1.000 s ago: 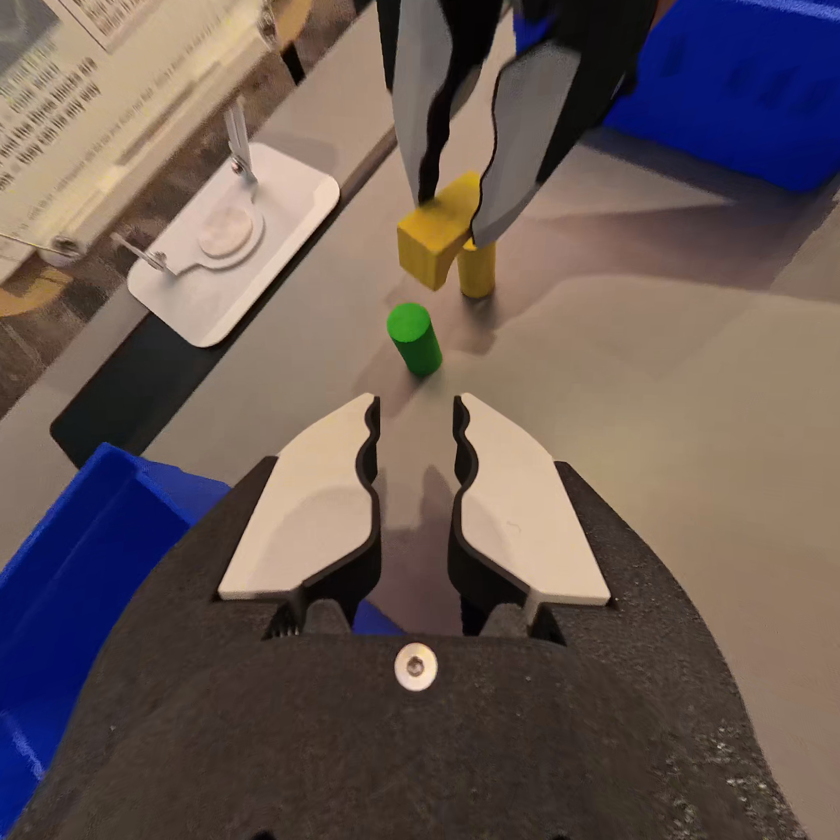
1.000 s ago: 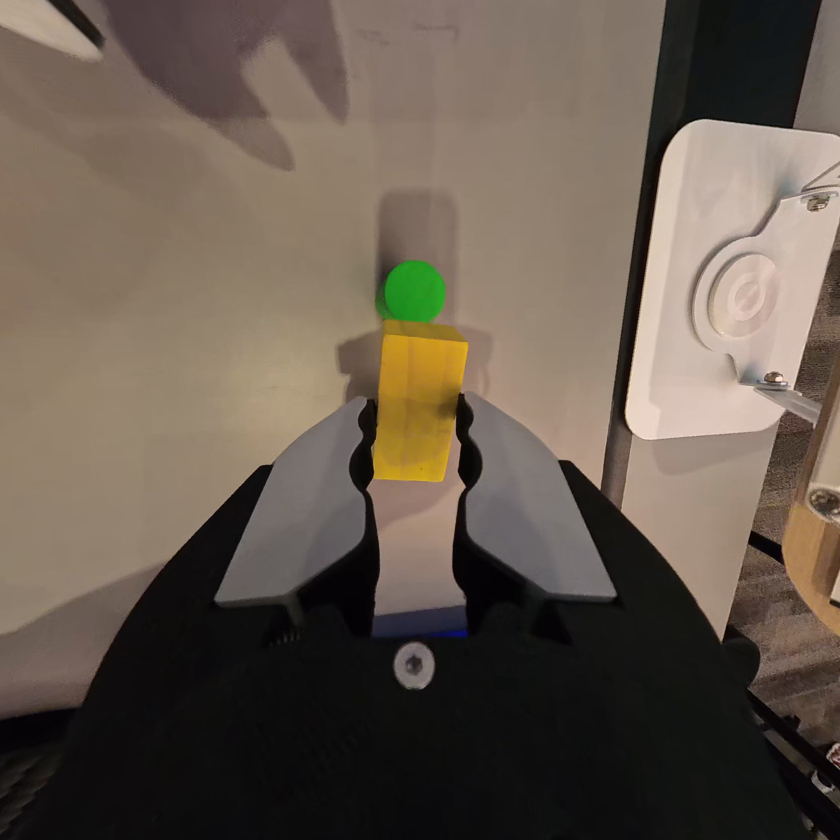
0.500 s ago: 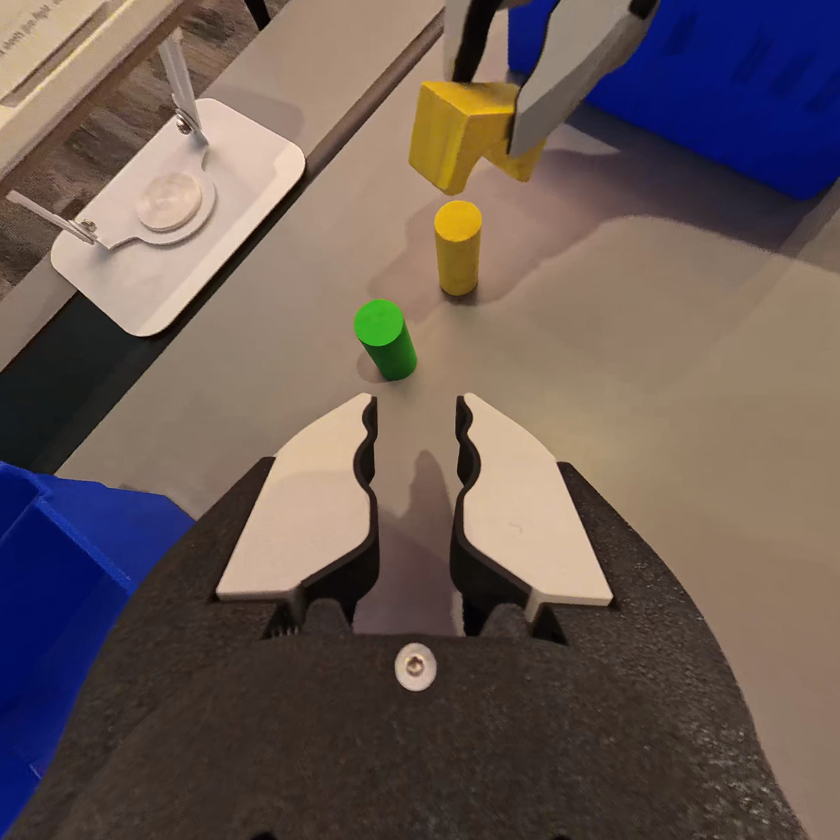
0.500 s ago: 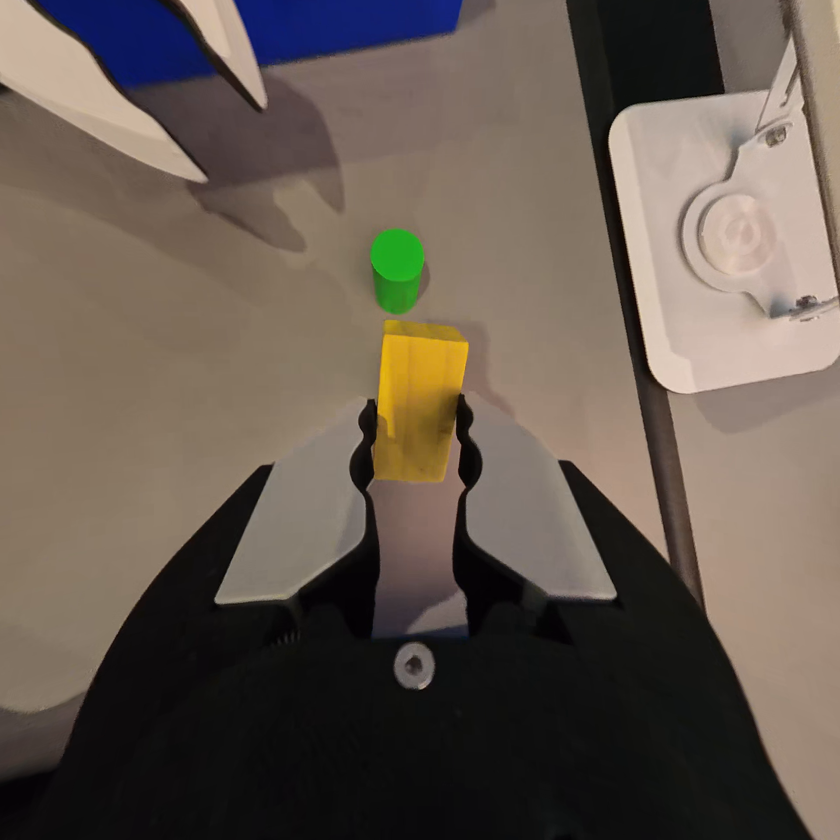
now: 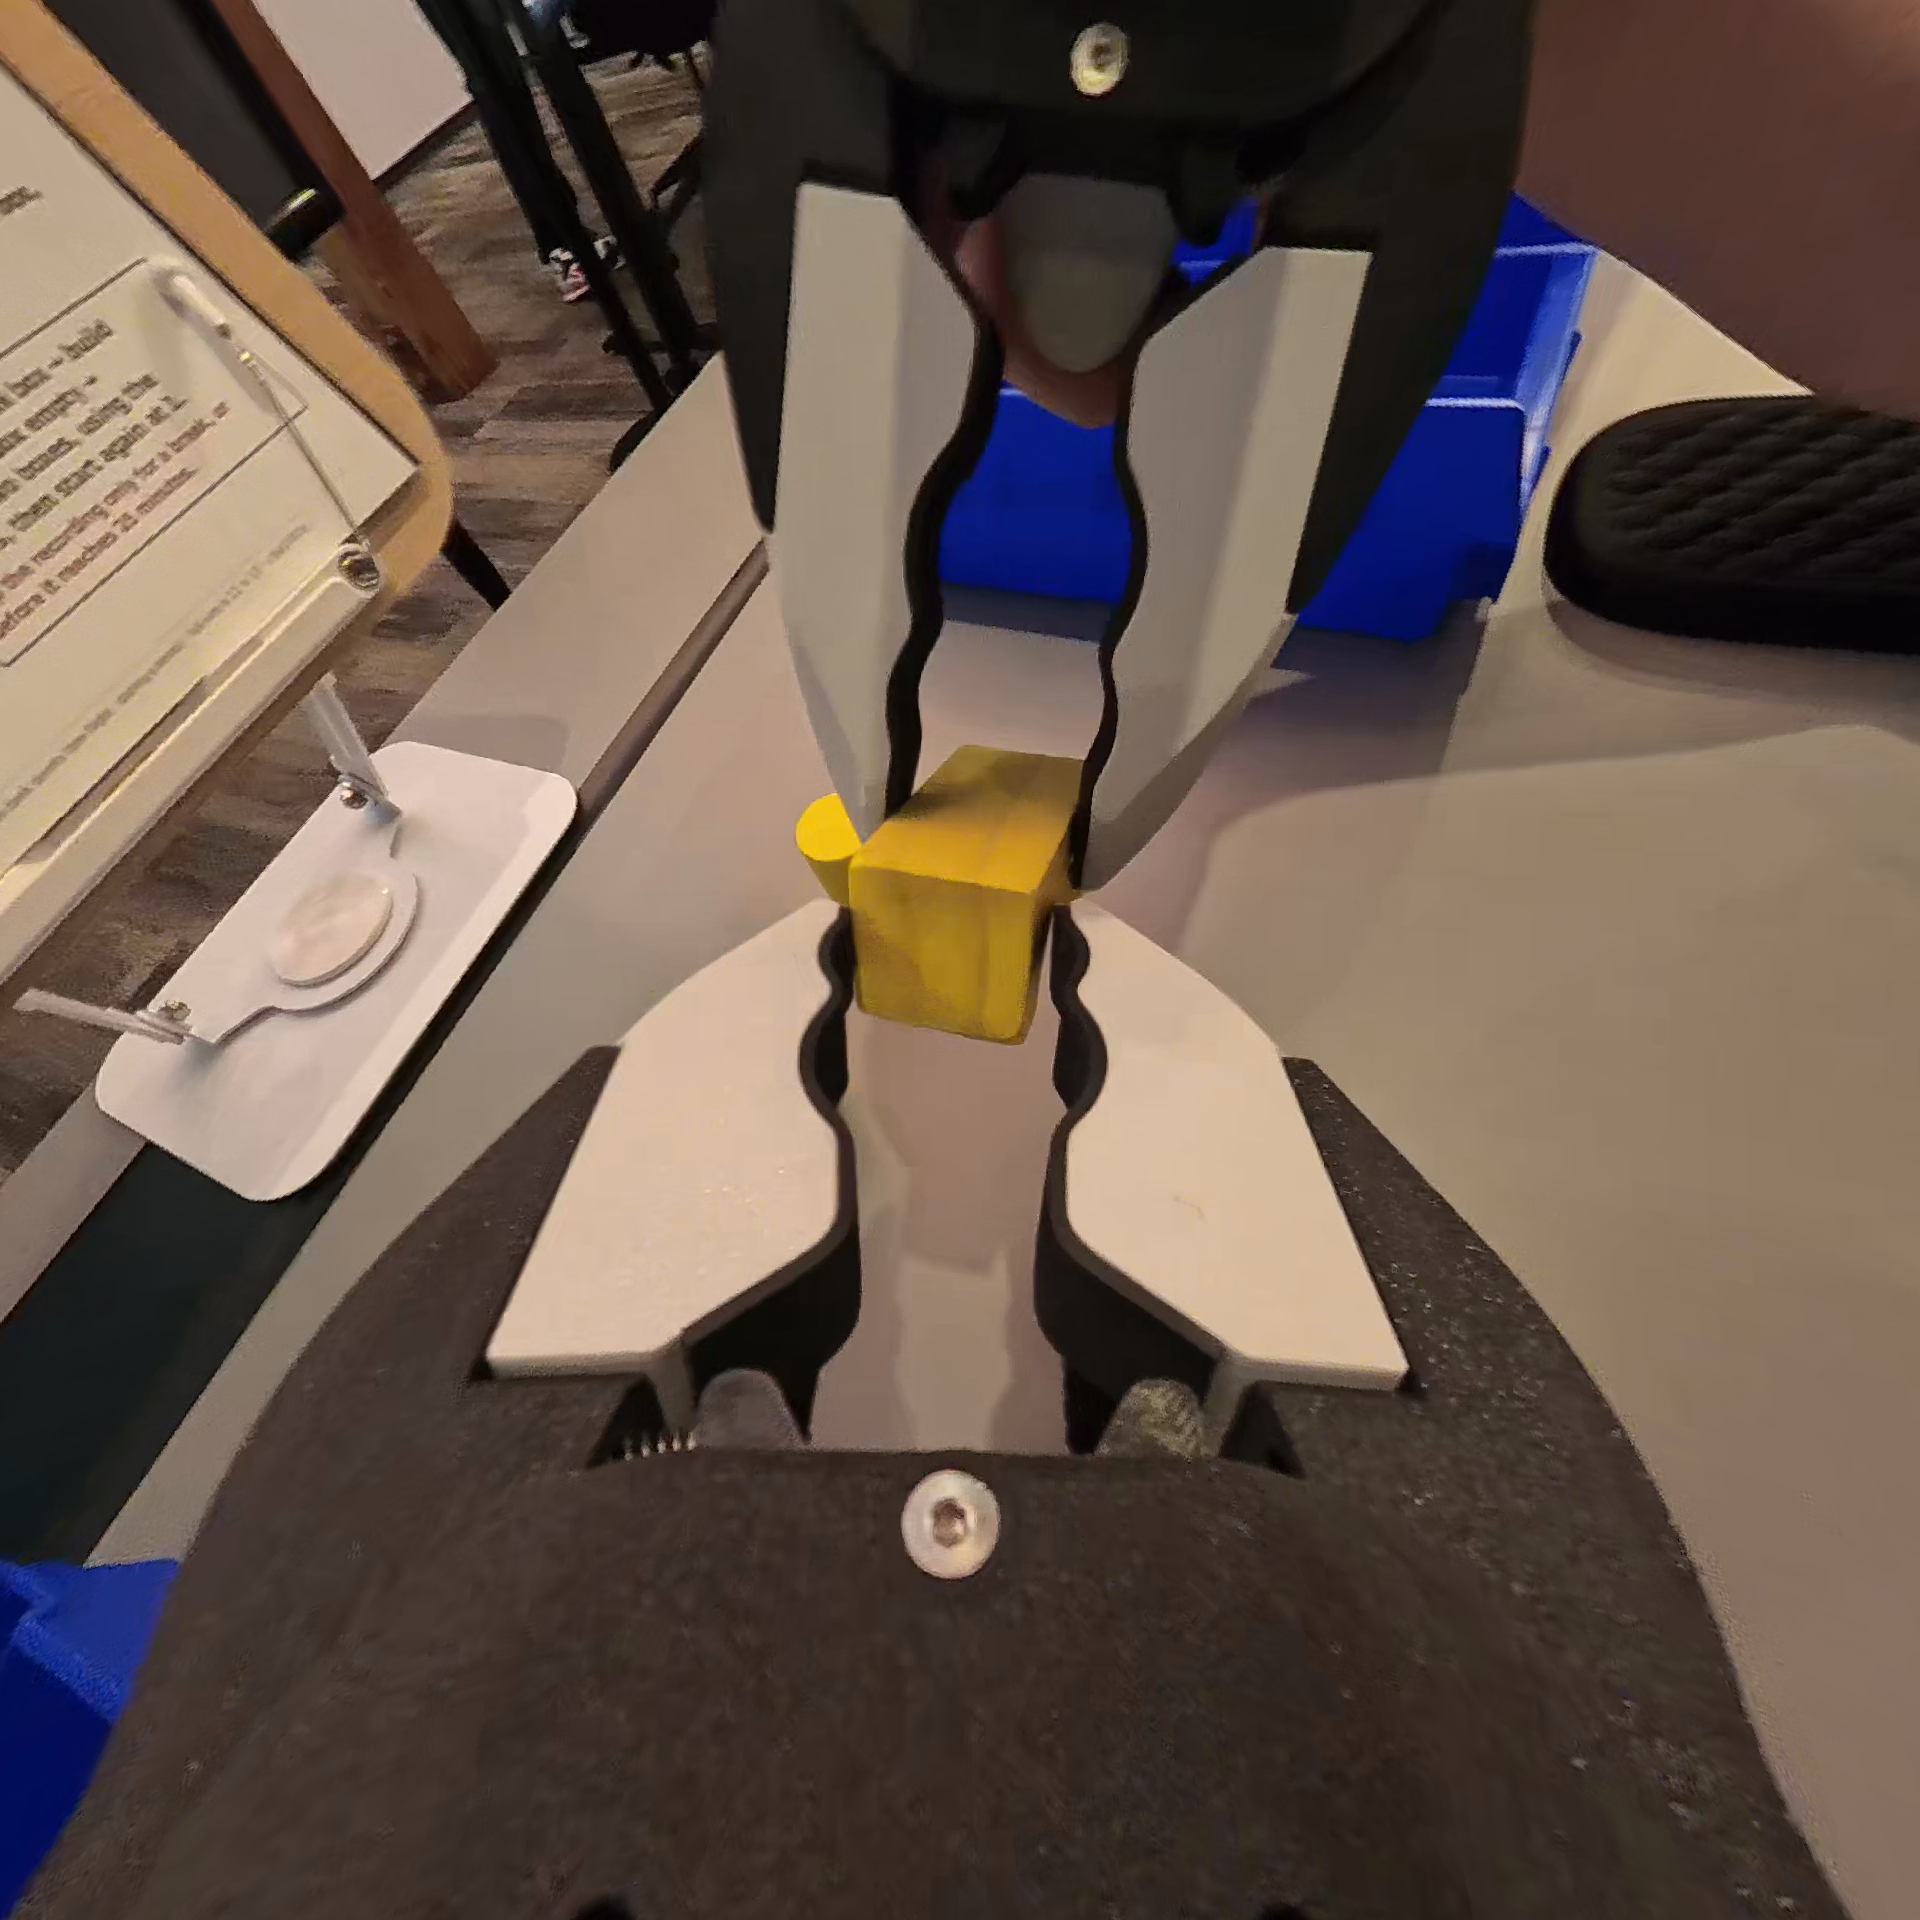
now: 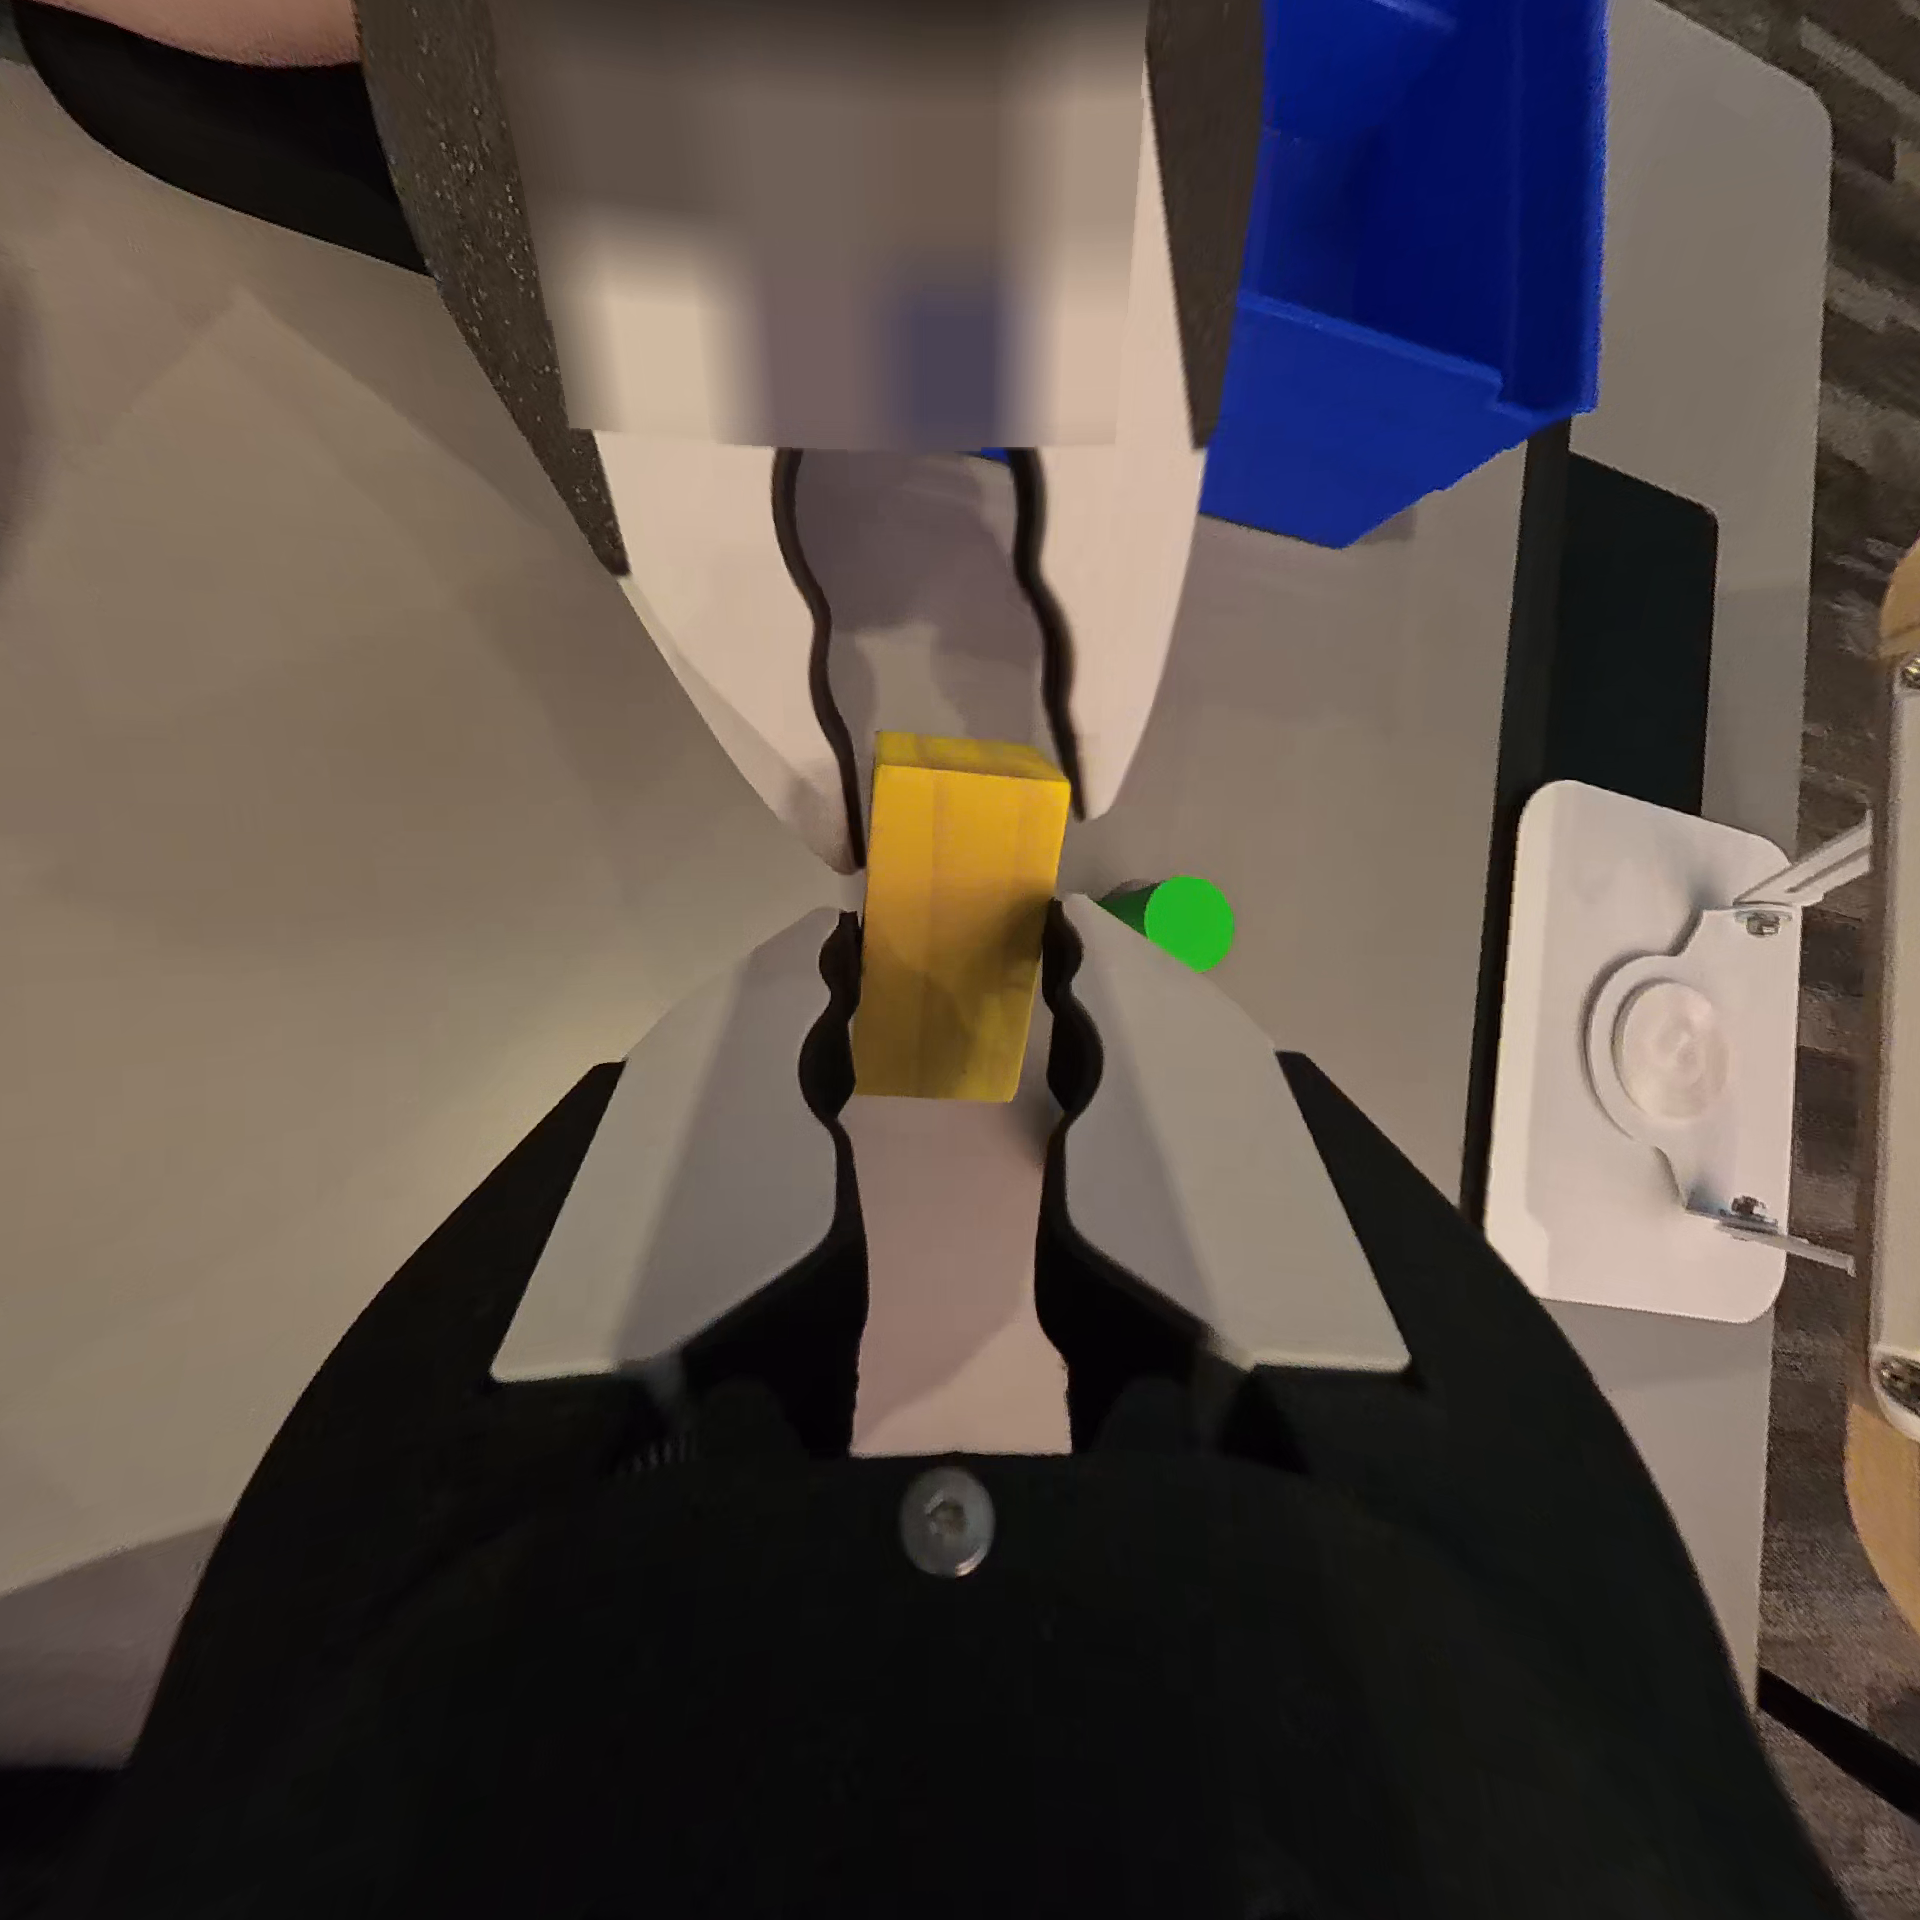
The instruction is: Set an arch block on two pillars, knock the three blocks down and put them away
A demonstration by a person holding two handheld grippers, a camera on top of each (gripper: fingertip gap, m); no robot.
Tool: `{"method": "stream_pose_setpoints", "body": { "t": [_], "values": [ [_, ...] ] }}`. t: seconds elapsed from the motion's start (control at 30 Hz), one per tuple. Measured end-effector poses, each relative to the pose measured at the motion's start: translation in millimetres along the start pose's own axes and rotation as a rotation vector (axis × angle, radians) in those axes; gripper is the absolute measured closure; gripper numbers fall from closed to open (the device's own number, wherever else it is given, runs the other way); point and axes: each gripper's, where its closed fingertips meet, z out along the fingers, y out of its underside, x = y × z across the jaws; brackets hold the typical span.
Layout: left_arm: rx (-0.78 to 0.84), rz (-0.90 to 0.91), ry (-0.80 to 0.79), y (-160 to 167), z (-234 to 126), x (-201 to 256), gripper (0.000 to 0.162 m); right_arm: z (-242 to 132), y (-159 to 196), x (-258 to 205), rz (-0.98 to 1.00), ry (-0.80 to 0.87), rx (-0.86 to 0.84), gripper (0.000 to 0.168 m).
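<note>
While gripped, arch block (image 6: 956,925) lengthwise between grippers

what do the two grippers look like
The left gripper and right gripper look alike: a rough black foam-like body, two pale grey flat fingers with wavy black inner edges, and a silver screw at the base. No cables or sleeves show.

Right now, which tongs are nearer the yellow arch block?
Right. The right tongs clamp the yellow arch block along its sides. The left tongs only flank its other end with their tips, and a grip there cannot be confirmed.
</note>
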Motion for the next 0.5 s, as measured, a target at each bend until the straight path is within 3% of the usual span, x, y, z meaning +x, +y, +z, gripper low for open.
{"method": "stream_pose_setpoints", "body": {
  "t": [0.23,0.33,0.5],
  "values": [
    [-0.036,0.023,-0.01,2,0,-2,0.127,5,6,-1,0.027,0.005,0.011,0.132],
    [-0.019,-0.032,-0.017,-1,-9,-11,0.127,2,10,11,0.104,0.051,0.078,0.116],
    [0.004,-0.069,-0.118,-5,-43,-44,0.127,-5,43,46,0.317,0.159,0.141,0.108]
  ]
}}
